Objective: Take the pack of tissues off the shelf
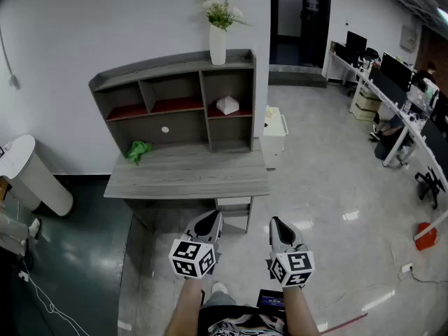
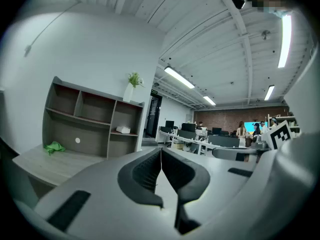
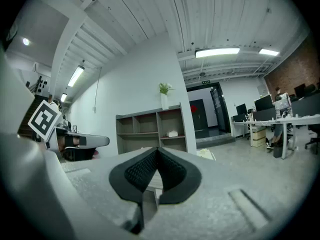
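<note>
My left gripper (image 1: 208,221) and right gripper (image 1: 278,224) hang near me, fingers closed together, empty, since I'm well short of the bench (image 1: 189,180). Tissue pack (image 1: 227,105) lies far, in the upper right compartment of the shelf (image 1: 171,65). Reach not begun, I judge.

Left claw (image 1: 212,218) and right claw (image 1: 276,222) held level side by side, both jaws closed, empty

Two grippers (image 1: 210,219) (image 1: 276,224), one shelf (image 1: 203,89), one pack of tissues (image 1: 227,105), one green cloth (image 1: 138,150), one vase (image 1: 218,45).
</note>
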`<state>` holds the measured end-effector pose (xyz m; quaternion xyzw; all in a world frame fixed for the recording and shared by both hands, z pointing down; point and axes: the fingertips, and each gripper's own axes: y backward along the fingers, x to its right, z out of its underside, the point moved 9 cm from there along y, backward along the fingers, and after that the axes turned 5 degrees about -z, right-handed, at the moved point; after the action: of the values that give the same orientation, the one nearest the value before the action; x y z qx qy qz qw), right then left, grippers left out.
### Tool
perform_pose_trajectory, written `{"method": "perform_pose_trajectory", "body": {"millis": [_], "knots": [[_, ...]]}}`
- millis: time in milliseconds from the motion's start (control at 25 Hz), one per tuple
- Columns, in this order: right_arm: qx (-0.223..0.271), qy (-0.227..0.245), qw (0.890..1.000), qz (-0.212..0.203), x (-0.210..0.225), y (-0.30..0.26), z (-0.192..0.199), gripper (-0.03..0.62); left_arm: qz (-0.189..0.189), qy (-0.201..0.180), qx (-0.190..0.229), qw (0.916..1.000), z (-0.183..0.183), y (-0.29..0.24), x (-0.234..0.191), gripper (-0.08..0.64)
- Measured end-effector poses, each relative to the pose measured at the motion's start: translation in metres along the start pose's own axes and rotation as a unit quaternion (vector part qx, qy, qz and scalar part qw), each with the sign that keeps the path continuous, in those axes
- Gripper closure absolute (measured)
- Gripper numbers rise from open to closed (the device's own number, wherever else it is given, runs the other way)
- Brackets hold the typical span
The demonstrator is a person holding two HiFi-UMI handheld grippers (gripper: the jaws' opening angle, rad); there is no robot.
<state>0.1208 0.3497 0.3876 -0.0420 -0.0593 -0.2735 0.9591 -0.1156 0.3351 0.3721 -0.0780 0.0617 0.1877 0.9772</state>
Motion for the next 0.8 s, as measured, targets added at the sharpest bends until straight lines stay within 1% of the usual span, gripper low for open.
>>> {"method": "perform_pose_trajectory", "body": {"millis": [120, 280, 520, 560, 720, 800], "knots": [[-0.004, -0.001, 1.000, 0.000, -0.001, 0.003, -0.001, 0.588, -0.003, -0.018, -0.008, 0.9998, -0.001, 0.003, 0.004, 0.551], [-0.005, 0.002, 1.000, 0.000, -0.001, 0.007, -0.001, 0.588, 0.006, 0.003, 0.001, 1.0000, -0.003, 0.005, 0.006, 0.551], [0.002, -0.005, 1.000, 0.009, 0.009, 0.014, -0.002, 0.588, 0.001, 0.023, 0.007, 0.9997, -0.003, 0.007, 0.009, 0.551], [0.003, -0.004, 1.000, 0.005, 0.009, 0.015, -0.003, 0.588, -0.001, 0.029, 0.008, 0.9995, -0.004, 0.008, 0.008, 0.551], [0.021, -0.004, 0.999, -0.035, 0.009, 0.019, -0.008, 0.588, 0.000, 0.053, 0.012, 0.9985, -0.003, 0.009, 0.009, 0.551], [0.021, -0.002, 0.999, -0.042, 0.010, 0.016, -0.009, 0.588, -0.010, 0.051, 0.010, 0.9986, 0.000, 0.006, 0.006, 0.551]]}}
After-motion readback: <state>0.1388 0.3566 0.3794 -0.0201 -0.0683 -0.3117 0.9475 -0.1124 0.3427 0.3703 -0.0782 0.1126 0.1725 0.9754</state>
